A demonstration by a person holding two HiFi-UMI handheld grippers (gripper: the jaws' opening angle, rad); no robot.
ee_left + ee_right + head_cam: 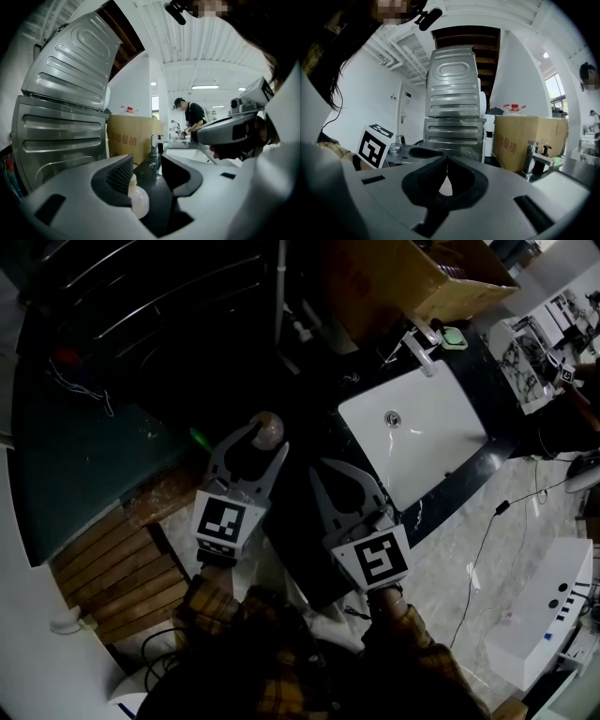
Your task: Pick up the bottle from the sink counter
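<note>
A ribbed steel appliance (452, 101) filled the middle of the right gripper view, with a cardboard box (529, 140) at its right. In the head view a white sink basin (427, 442) was set into the black counter (473, 470) at the upper right.

The left gripper (146, 163) was held with its jaws well apart. The bottle (139, 200), pale and rounded, was seen low between them, against the left-hand pad and clear of the other, so it was not gripped. The right gripper (447, 161) was closed tip to tip with nothing in it.

The pickup was judged to be at the closing stage. The jaws would best be centred on the bottle so that both pads meet it squarely, then closed gently, since a smooth round body may slip sideways.

Red characters were printed on the box but could not be read. Black square markers (221, 519) were borne on the gripper cubes.
</note>
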